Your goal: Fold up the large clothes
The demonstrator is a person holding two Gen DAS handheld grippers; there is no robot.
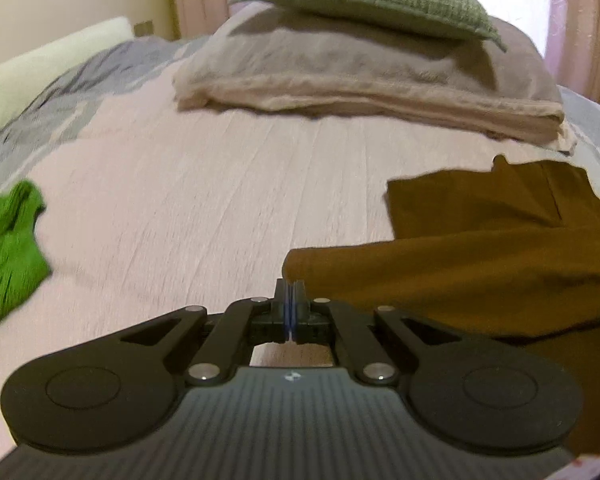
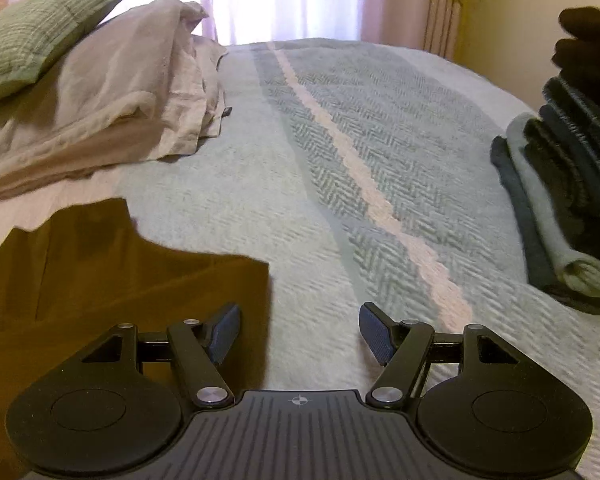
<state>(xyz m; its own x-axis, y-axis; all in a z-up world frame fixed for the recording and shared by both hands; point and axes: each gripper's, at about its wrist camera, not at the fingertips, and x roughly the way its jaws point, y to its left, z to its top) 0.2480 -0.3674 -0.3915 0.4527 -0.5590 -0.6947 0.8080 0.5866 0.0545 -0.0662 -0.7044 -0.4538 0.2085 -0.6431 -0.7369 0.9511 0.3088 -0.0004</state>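
One brown garment (image 1: 480, 272) is spread on the bed (image 1: 188, 184).
Its sleeve end is pinched in the closed fingers of the left gripper (image 1: 290, 292); the right gripper (image 2: 300, 330) is held with fingers wide and empty just beside the cloth. One green garment (image 1: 8, 240) and two pillows are seen; no writing is readable.

1. No readable text, brand, number or label in either view.
2. Left gripper (image 1: 290, 292) body: small pale mark at the centre of the ribbed plate, too blurred to read.
3. Right gripper (image 2: 299, 330) body: small crosshair-in-circle sign at the centre of the plate edge; no lettering.
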